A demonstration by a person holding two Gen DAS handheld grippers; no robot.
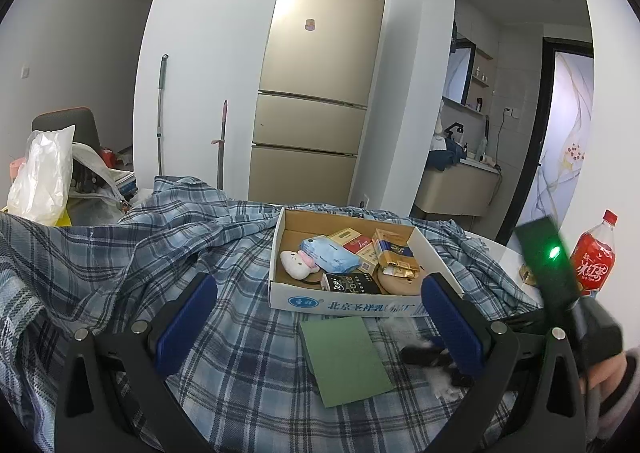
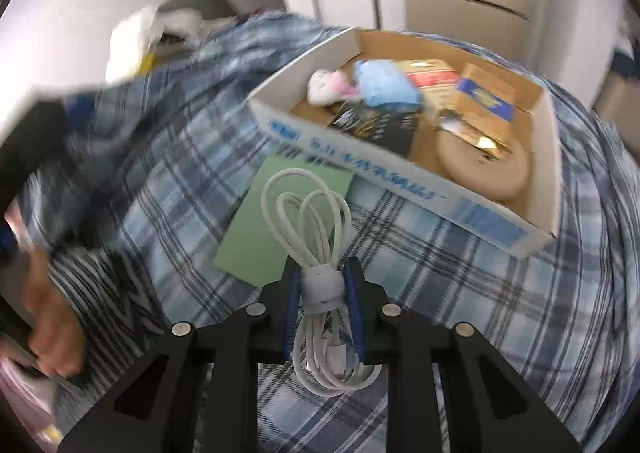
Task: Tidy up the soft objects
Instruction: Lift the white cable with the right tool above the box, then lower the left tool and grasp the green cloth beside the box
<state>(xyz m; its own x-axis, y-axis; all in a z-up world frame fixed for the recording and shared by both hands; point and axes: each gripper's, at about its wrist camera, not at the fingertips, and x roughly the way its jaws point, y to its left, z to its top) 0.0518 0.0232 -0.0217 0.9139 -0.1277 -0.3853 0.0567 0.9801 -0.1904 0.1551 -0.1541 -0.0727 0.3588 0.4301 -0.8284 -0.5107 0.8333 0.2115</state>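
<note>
Right gripper (image 2: 323,285) clamped on the coiled cable (image 2: 308,213), near side of the box (image 2: 400,169). Left gripper (image 1: 320,317) wide open, empty. Next, probably: carry cable over the near wall, release inside.

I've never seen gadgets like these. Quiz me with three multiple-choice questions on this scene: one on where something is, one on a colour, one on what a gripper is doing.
1. Where does the green card lie?
A. inside the cardboard box
B. on the plaid cloth in front of the box
C. on the fridge

2. What colour is the bundled cable?
A. white
B. red
C. black

3. What is the right gripper doing?
A. standing wide open over nothing
B. holding the red bottle
C. closed on the cable

Answers:
1 B: the card rests flat on the plaid cloth, just before the front wall of the cardboard box.
2 A: its loops and its strap look white.
3 C: both blue pads press the cable's strapped middle; the left gripper stands open.
</note>
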